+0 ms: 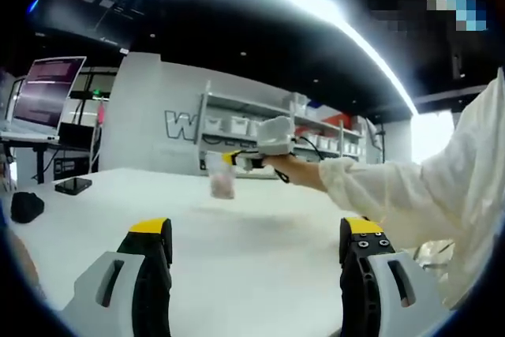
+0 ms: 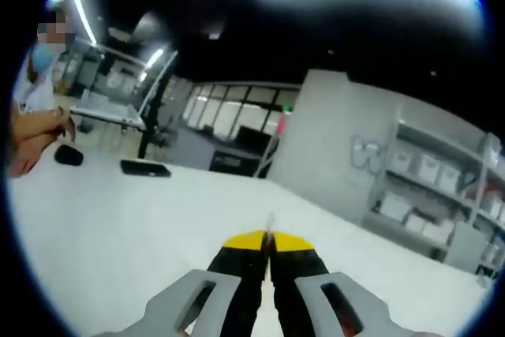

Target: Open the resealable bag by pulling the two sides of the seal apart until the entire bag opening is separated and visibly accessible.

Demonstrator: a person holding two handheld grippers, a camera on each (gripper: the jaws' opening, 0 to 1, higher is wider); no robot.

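A small clear resealable bag with something pinkish inside hangs above the white table. The right gripper reaches in from the right, held by a gloved hand on a white-sleeved arm, and pinches the bag's top. In the right gripper view my right gripper has its yellow-tipped jaws pressed together, with a thin sliver of the bag sticking up between them. My left gripper is low over the table, well short of the bag, its jaws wide apart with nothing between them.
A laptop stands on a stand at the left, with a black pouch and a flat black device near it. Shelving with white bins lines the back wall. A person sits at the table's far end.
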